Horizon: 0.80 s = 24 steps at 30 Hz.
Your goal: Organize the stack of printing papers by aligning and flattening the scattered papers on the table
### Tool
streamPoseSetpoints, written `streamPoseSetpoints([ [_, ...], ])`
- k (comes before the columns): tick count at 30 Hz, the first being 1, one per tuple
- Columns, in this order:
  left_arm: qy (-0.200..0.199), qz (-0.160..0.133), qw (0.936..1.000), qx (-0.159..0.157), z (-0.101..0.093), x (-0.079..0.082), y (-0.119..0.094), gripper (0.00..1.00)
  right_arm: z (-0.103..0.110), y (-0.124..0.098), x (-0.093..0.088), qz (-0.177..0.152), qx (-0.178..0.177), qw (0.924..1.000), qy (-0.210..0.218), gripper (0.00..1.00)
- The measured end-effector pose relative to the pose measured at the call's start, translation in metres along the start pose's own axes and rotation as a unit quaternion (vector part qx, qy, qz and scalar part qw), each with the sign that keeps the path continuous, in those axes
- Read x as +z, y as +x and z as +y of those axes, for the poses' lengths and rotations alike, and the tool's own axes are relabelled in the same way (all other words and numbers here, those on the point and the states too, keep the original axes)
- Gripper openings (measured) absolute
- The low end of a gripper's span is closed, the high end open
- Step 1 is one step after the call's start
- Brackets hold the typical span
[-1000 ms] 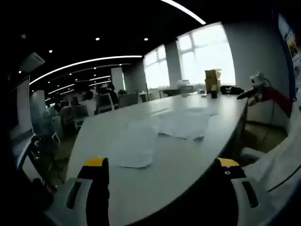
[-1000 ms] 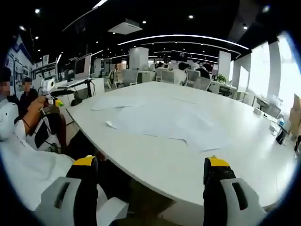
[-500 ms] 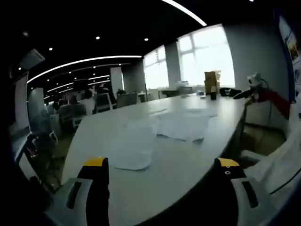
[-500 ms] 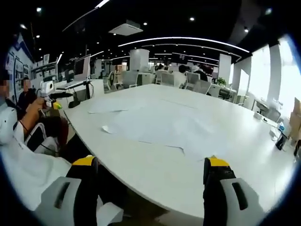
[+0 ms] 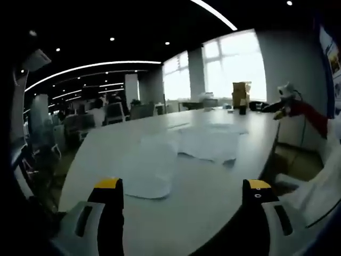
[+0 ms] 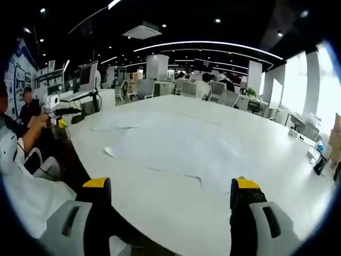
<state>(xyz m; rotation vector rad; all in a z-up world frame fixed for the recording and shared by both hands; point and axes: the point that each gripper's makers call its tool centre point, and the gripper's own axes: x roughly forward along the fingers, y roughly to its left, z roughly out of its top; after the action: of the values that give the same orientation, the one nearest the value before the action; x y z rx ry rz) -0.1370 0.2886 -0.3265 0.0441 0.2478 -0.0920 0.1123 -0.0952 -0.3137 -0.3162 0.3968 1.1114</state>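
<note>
each gripper, the left gripper [image 5: 182, 194] and the right gripper [image 6: 171, 193], has two black jaws capped with yellow tips rising from pale grey slotted housings at the bottom of its frame, and a white sleeve [image 6: 24, 186] shows at lower left.

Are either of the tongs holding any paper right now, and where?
Nothing is held: left tongs and right tongs stand open above the papers.

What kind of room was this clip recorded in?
Most likely an open-plan office: a long white table strewn with papers, rows of desks and office chairs behind, and a monitor at a workstation.
</note>
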Motion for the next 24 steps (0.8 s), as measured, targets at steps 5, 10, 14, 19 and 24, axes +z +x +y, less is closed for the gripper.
streamPoseSetpoints([
  [5, -0.011, -0.019, 0.9997, -0.006, 0.006, 0.009, 0.011, 0.95, -0.008, 0.021, 0.003, 0.009, -0.001, 0.9999, -0.006, 0.88],
  [10, -0.013, -0.017, 0.9997, -0.013, 0.010, 0.013, 0.023, 0.95, -0.013, 0.041, 0.007, 0.010, 0.015, 0.9998, 0.003, 0.86],
  [14, -0.015, -0.015, 0.9995, -0.023, 0.009, 0.015, 0.029, 0.95, -0.014, 0.055, 0.007, 0.018, 0.022, 0.9996, 0.006, 0.86],
  [19, -0.015, -0.014, 0.9994, -0.028, 0.009, 0.017, 0.032, 0.95, -0.015, 0.060, 0.010, 0.021, 0.023, 0.9995, 0.006, 0.86],
  [24, -0.014, -0.013, 0.9994, -0.028, 0.008, 0.021, 0.034, 0.95, -0.015, 0.062, 0.013, 0.020, 0.026, 0.9994, 0.007, 0.87],
])
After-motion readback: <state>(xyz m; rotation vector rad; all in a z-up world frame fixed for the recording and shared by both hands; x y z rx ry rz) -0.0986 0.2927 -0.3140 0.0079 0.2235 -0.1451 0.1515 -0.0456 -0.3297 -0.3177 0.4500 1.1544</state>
